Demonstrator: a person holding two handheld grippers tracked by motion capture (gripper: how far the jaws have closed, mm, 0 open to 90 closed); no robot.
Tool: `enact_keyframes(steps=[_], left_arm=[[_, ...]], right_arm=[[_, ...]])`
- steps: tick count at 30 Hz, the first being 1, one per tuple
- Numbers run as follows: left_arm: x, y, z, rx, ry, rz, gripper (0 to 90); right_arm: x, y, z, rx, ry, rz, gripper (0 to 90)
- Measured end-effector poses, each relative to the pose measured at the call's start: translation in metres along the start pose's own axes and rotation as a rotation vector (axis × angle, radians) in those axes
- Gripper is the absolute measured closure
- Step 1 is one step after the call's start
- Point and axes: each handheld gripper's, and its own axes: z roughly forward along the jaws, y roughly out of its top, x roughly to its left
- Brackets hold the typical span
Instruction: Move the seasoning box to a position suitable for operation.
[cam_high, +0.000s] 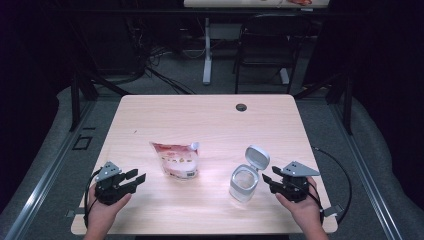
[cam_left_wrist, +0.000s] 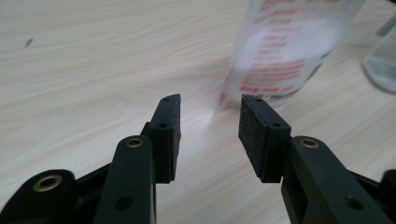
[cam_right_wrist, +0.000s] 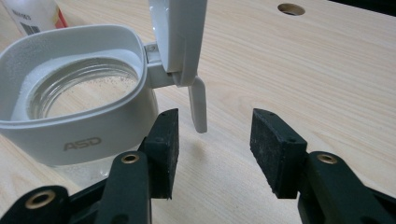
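The glass jar (cam_right_wrist: 79, 93) carries a grey plastic collar with the letters "ASD" moulded on its front wall, readable in the right gripper view. Its hinged lid (cam_right_wrist: 180, 37) stands flipped up, a small latch tab hanging from the hinge side. The pouch (cam_high: 176, 160), a clear bag with a white spout and red trim, bears lines of red print that are too blurred to read in the left gripper view; a barcode patch shows on it at the top corner of the right gripper view.

The right hand-held gripper (cam_high: 270, 181) sits at the table's (cam_high: 210, 117) near right edge, its jaws released and wide apart with nothing between them; the jar stands just beside them, toward the table's middle, with the latch tab just ahead of the gap. The left hand-held gripper (cam_high: 136, 181) is near the front left corner, jaws also spread and empty, and the pouch lies flat a little ahead of its tips, not touching.
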Motion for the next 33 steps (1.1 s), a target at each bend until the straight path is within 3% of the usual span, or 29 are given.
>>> enact_keyframes(steps=[4,8,12,14,16,19,24,26,29,33], left_arm=[[-0.006,0.016,0.001,0.006,-0.049,0.02,57.1],[-0.01,0.032,0.002,-0.029,-0.013,0.056,56.9],[-0.01,0.05,0.002,-0.054,-0.017,0.046,60.6],[-0.009,0.057,0.001,-0.067,-0.016,0.043,60.8],[-0.008,0.065,0.002,-0.078,-0.043,0.035,60.6],[-0.009,0.073,0.003,-0.073,-0.051,0.056,60.5],[-0.014,0.085,0.007,-0.036,-0.069,0.112,60.7],[-0.015,0.088,0.008,-0.028,-0.088,0.132,63.8],[-0.017,0.091,0.01,-0.012,-0.09,0.147,67.2],[-0.015,0.092,0.01,-0.025,-0.1,0.133,68.8]], right_arm=[[-0.004,-0.002,-0.003,0.013,0.006,0.029,55.2],[-0.01,-0.002,-0.007,-0.011,0.0,0.034,57.6],[-0.012,-0.002,-0.009,-0.032,0.025,0.046,59.0],[-0.012,-0.001,-0.007,-0.035,0.006,0.04,56.6],[-0.011,-0.001,-0.007,-0.027,0.004,0.034,60.3],[-0.01,0.002,-0.01,-0.035,0.009,0.001,65.1],[-0.009,0.01,-0.017,-0.029,0.035,0.008,69.7],[-0.009,0.015,-0.021,-0.025,0.069,0.014,69.3],[-0.005,0.024,-0.029,-0.023,0.082,-0.008,68.9],[0.004,0.043,-0.041,-0.042,0.098,-0.045,68.1]])
